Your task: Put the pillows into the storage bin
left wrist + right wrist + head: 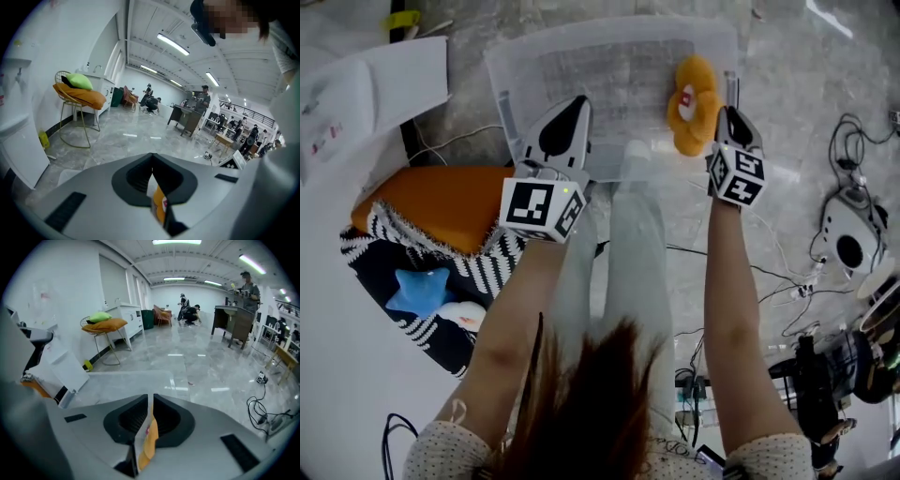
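Observation:
A clear storage bin (609, 30) stands on the floor in front of the person. An orange flower-shaped pillow (694, 105) with a white and red centre lies inside it at the right. My right gripper (728, 112) hangs over the bin's right end, its tip against the pillow's right edge; its jaws look closed, and a sliver of orange shows through the slit in the right gripper view (150, 401). My left gripper (577, 101) is shut and empty over the bin's front left wall. A big orange pillow (441, 202) and a striped pillow (492, 262) lie at the left.
A blue star cushion (417, 289) lies on the striped pillow. A white sheet-like panel (375, 89) sits at the far left. Cables and a white device (848, 234) cover the floor at the right. A wire chair (77, 117) stands farther off.

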`<state>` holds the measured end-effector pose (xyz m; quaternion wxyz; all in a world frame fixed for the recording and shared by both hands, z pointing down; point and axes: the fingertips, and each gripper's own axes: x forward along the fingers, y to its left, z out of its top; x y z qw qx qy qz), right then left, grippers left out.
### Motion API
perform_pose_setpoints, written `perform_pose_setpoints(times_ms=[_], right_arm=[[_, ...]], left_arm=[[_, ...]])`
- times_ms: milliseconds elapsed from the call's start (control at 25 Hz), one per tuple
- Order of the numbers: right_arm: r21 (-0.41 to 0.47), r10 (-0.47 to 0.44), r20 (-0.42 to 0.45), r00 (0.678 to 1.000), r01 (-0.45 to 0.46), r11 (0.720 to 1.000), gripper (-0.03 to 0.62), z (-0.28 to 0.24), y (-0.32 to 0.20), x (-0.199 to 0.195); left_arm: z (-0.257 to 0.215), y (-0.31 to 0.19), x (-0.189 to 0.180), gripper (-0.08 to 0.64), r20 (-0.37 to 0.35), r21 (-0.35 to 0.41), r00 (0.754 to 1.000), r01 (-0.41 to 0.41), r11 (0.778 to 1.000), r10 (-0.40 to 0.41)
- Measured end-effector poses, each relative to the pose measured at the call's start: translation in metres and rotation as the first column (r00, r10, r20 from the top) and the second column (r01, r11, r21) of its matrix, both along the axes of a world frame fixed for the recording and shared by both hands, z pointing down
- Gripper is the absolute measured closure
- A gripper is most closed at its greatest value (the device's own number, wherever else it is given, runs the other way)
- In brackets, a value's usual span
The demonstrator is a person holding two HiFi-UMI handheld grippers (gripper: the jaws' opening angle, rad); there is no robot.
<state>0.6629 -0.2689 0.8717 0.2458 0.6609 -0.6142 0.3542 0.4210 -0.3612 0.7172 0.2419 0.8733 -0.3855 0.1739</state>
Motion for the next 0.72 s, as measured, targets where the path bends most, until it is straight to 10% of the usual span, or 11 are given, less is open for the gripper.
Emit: perform_pose_setpoints(times_ms=[360,720], right_arm=[[0.286,-0.091,0.032,0.995,0.078,0.955,0.581,-0.231,-0.059,-0.014],[0.571,-0.145,-0.022,0.989,0.132,0.811,0.581,-0.472,-0.11,-0.035]], left_arm=[[-0.131,-0.036,0.001,0.555,-0.028,0.113,0.998,0.051,0.992,-0.048],[-0.31,-0.068,-0.002,0.555,-0.076,0.301,0.996,0.075,0.951,-0.054]])
